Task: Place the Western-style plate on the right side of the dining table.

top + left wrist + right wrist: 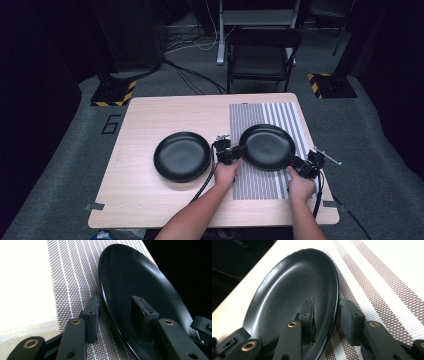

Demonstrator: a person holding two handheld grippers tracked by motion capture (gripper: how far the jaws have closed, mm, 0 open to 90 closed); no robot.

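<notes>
A black plate (267,146) rests on a striped placemat (265,185) at the table's right half. My left gripper (239,151) straddles the plate's left rim. In the left gripper view (117,312) one pad (91,315) stands outside the rim over the mat and the other pad (143,315) sits over the plate's (130,277) inside, with a gap, so it is open. My right gripper (298,162) straddles the near right rim. In the right gripper view (328,315) both pads stand off the rim of the plate (287,290), open.
A second black plate (182,156) lies on the bare wooden table (150,200) to the left, close to my left hand. A dark chair (262,55) stands beyond the far edge. Yellow-and-black stand bases (114,93) sit on the floor at both far corners.
</notes>
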